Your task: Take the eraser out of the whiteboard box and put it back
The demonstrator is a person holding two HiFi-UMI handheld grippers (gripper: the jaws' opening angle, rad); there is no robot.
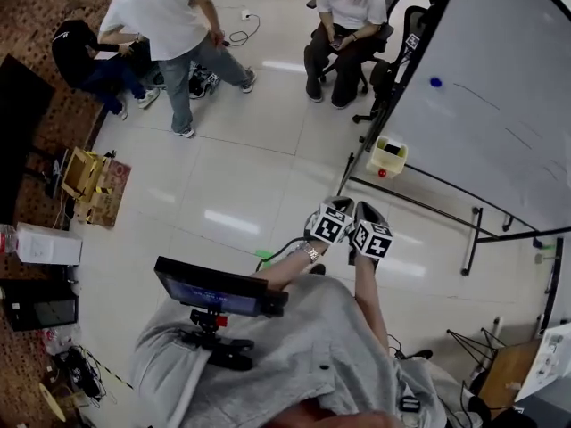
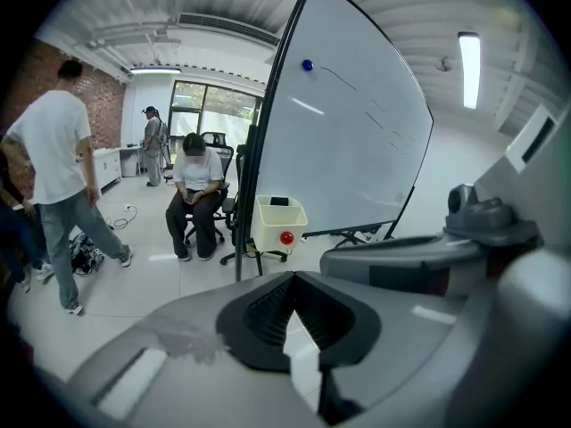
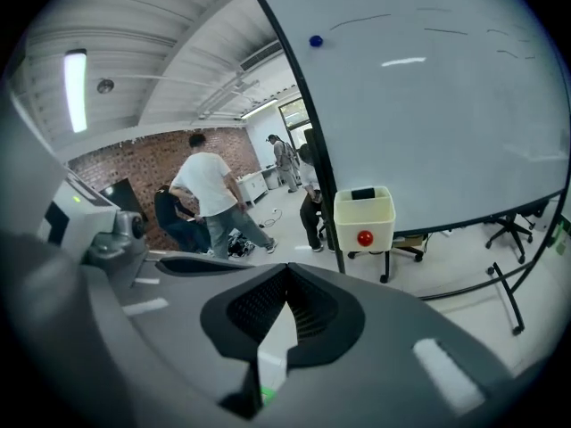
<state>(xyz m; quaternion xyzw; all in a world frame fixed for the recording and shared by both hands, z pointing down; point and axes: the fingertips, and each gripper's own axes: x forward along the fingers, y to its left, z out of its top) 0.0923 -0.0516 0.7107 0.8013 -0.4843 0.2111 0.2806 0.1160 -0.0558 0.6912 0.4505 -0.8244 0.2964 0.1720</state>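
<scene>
Both the left gripper [image 2: 290, 279] and the right gripper [image 3: 285, 270] are clenched: the tips of the jaws touch each other, and between them we see nothing, only floor through the narrow gap behind the tips. The two are held in the air side by side, well apart from the whiteboard [image 1: 482, 96].

We count one eraser [image 3: 362, 193], a dark block. It lies inside the one cream box [image 3: 364, 217], at the back rim, and the box stands low beside the dark post of the whiteboard. One red round thing [image 3: 364, 238] is on the front wall of the box. One blue magnet [image 3: 315, 40] sits high on the board.

We count four persons: one standing in a white shirt [image 1: 169, 25], one crouching in dark clothes [image 1: 85, 61], one sitting on a chair [image 1: 343, 34], and one far at the back [image 2: 153, 141].
</scene>
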